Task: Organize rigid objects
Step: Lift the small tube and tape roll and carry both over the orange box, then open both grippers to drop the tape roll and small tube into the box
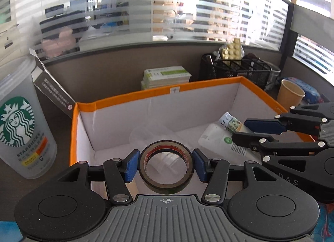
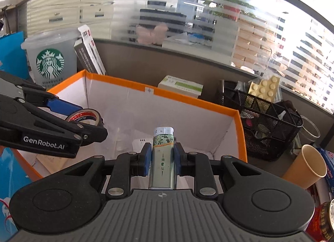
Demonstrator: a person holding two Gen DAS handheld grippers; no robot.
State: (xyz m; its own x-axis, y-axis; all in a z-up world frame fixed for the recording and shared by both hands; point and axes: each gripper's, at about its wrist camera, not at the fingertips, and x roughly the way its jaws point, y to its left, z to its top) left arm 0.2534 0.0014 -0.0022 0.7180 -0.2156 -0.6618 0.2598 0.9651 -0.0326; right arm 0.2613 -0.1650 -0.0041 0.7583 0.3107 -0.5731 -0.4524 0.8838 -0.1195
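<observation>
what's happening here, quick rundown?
A person is tidying desk items into an orange-rimmed box with two handheld grippers. The left gripper is clamped on a roll of tape, held over the near edge of the box. The right gripper is clamped on a lighter, also over the box. Neither item has been let go yet. A white bottle already lies on the box floor.

An office: a desk partition (image 1: pixel 108 68) under frosted striped glass (image 1: pixel 167 12), filing drawers (image 2: pixel 68 14) behind, a mesh desk organizer (image 2: pixel 269 120).
</observation>
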